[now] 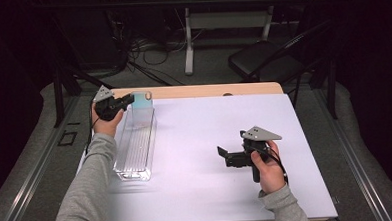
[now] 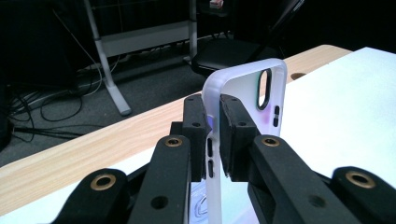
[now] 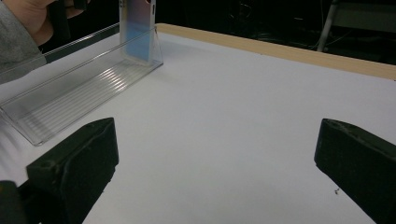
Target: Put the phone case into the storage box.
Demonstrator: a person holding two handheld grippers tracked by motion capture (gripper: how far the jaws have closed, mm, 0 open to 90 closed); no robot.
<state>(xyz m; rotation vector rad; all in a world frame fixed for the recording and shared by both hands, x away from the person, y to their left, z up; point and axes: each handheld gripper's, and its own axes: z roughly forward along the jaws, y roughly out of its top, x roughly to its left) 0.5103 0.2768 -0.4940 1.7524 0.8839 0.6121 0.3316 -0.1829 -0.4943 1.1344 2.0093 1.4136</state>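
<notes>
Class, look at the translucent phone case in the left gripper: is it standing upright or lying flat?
Upright. The translucent white phone case stands on edge at the far end of the clear plastic tray, pinched by the left gripper.

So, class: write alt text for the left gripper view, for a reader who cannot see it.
The left tool is shut on the edge of a translucent white phone case, held upright with its camera cutout at the top. Behind it lie the white table, its wooden edge and a dark chair.

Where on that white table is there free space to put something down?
Most of the white table is bare: the wide stretch between the clear tray and the right tool, and the far right corner. It is crowded only at the far left, where the left tool holds a phone case over the tray's end.
</notes>
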